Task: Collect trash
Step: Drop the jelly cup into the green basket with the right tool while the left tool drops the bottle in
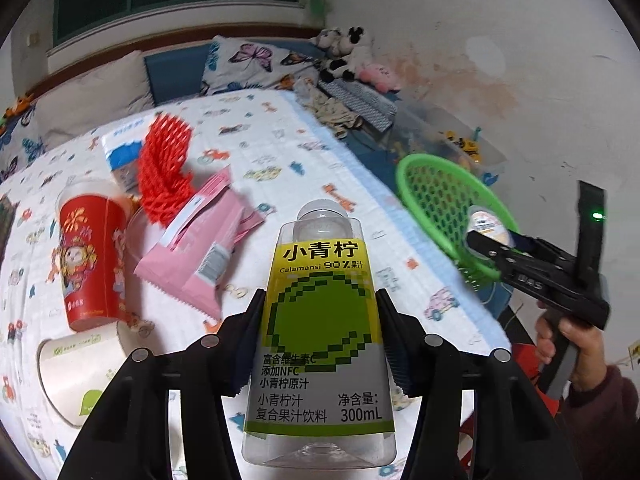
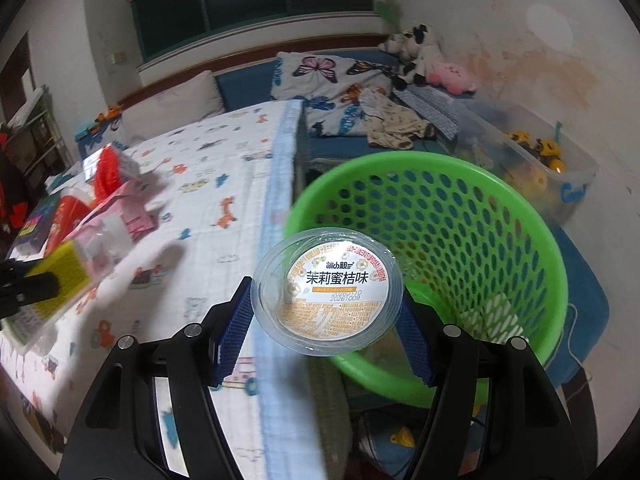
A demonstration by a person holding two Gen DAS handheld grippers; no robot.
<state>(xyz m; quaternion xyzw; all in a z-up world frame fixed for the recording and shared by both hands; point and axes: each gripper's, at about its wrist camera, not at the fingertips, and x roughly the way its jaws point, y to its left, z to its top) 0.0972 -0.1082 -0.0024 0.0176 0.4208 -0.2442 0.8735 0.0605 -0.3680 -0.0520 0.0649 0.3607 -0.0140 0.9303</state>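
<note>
My left gripper point(image 1: 320, 336) is shut on a clear juice bottle point(image 1: 320, 320) with a yellow-green label, held above the bed. My right gripper point(image 2: 326, 312) is shut on a clear round plastic cup point(image 2: 328, 292) with a white and orange printed lid, held at the near rim of the green mesh basket point(image 2: 460, 216). In the left wrist view the right gripper point(image 1: 486, 240) holds that cup point(image 1: 488, 224) at the basket point(image 1: 440, 200). On the bed lie a red paper cup point(image 1: 92, 256), a pink wrapper point(image 1: 200, 256), red foam netting point(image 1: 164, 172) and a white paper cup point(image 1: 76, 376).
The bed has a white printed sheet point(image 1: 280, 152) with a blue edge. The basket stands beside the bed on the right. Behind it are a clear toy bin point(image 2: 536, 160), folded clothes point(image 2: 392, 124), plush toys point(image 2: 424, 60) and pillows. A blue-white carton point(image 1: 120, 152) lies behind the netting.
</note>
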